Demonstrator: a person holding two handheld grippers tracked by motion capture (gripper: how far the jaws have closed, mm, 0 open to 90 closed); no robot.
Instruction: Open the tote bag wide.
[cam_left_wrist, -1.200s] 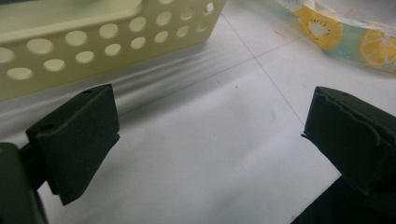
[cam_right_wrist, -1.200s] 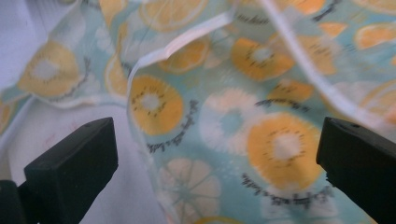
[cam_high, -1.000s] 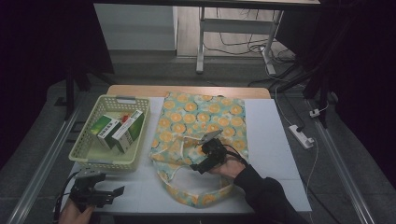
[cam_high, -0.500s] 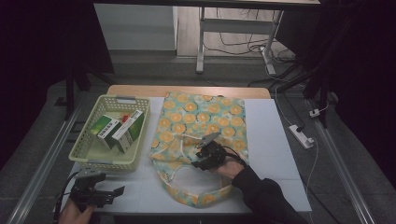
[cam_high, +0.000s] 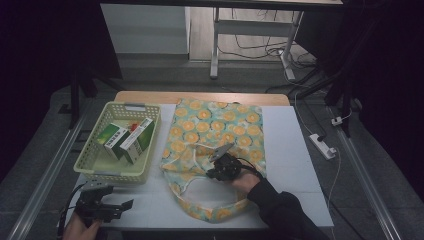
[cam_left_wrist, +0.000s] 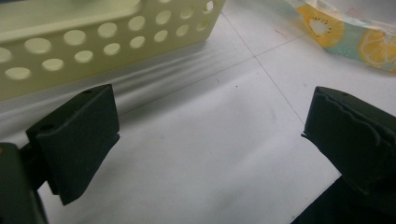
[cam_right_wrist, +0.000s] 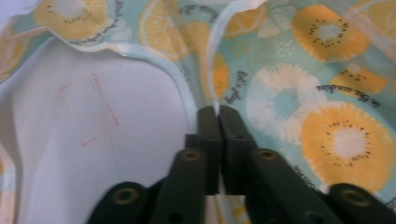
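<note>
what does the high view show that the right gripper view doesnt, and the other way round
Only the high view: the basket with boxes in it, the left gripper open near the table's front edge, and the whole bag. Only the right gripper view: the jaws pinched shut on the bag's white-edged rim, having just closed, and faint red marks inside the bag. Both: the fruit-print bag and the right gripper at its opening.

The jaws of the right gripper (cam_right_wrist: 218, 112) have just been closing and are now pressed together on the white-trimmed rim of the fruit-print bag (cam_right_wrist: 327, 70). The fabric there seems to be slightly gathered, though the high view is dim.
</note>
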